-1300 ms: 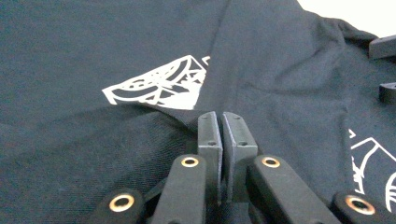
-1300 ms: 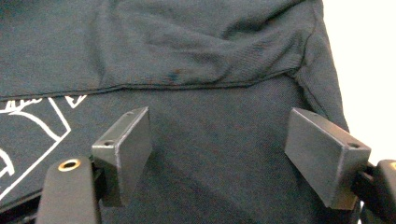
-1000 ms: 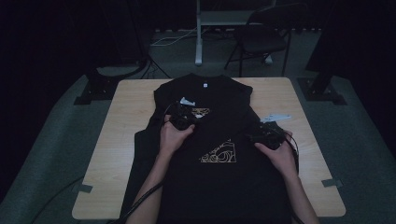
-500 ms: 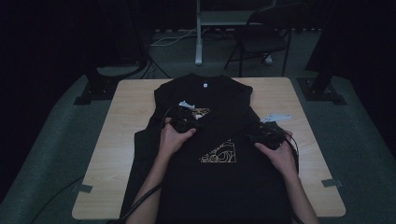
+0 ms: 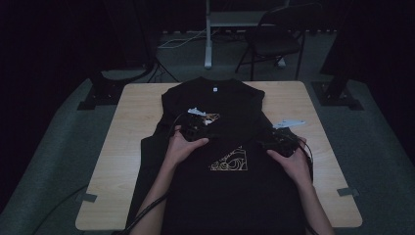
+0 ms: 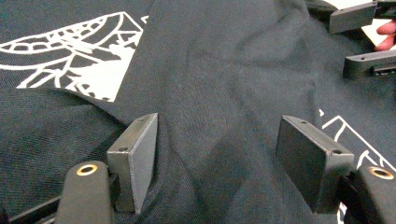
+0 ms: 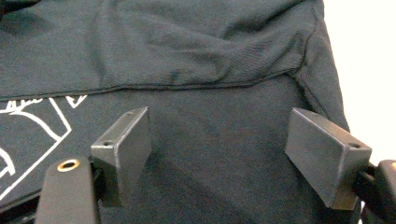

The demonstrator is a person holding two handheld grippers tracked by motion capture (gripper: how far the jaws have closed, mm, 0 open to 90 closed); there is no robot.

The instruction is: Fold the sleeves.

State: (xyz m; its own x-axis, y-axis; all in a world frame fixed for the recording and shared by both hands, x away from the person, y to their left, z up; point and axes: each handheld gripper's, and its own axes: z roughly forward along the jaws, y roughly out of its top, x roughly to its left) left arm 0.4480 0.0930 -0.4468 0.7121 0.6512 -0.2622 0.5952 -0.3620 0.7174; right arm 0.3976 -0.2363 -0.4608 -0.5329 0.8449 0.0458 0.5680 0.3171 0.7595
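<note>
From the high view, a black T-shirt lies spread over a pale wooden table, its top part folded down so the collar label faces up; a gold line print sits at the middle. The left gripper and the right gripper rest on the cloth, well apart.

In the left gripper view, the jaws have just been opening and stand spread; soft, finely knitted fabric rises in a ridge between the flat, blocky pads without being pinched. A white print shows at the upper left.

In the right gripper view, the jaws stand wide apart over a stitched hem of rumpled cloth, gripping nothing.
</note>
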